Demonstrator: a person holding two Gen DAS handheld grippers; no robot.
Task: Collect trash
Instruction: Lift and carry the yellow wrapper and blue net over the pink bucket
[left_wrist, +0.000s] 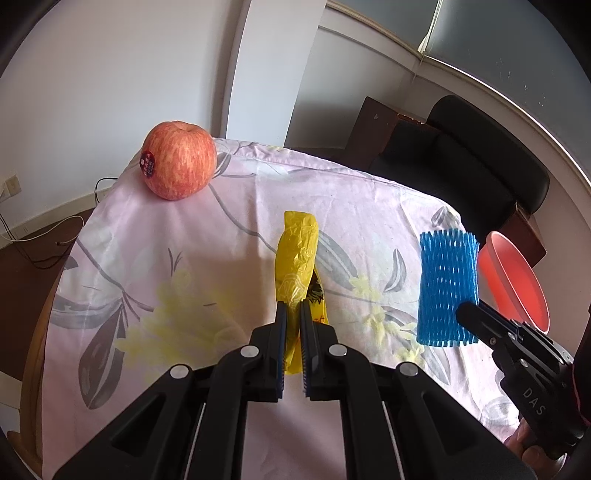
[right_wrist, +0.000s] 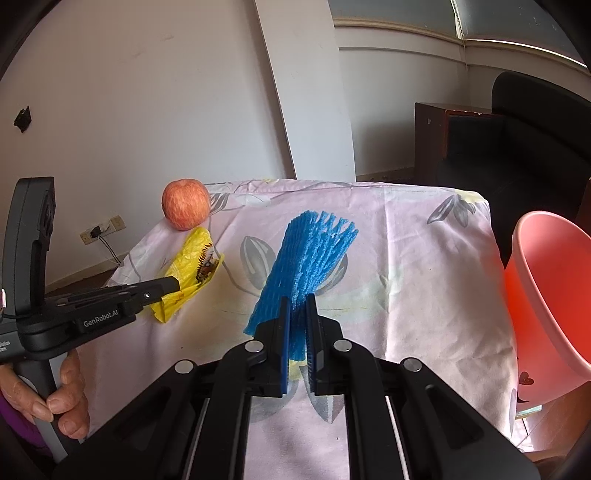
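1. Here the left gripper (left_wrist: 292, 306) is pinching the yellow plastic bag (left_wrist: 297, 258), mid-frame above the table (left_wrist: 184, 229).
2. The right gripper (right_wrist: 298, 300) is clamping the blue foam net (right_wrist: 310, 251); either could be slipping before reaching the pink bin (right_wrist: 546, 295) at right.

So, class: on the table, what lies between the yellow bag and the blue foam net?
Nothing: between the yellow bag and the blue foam net there is only bare floral tablecloth. The left wrist view shows this best.
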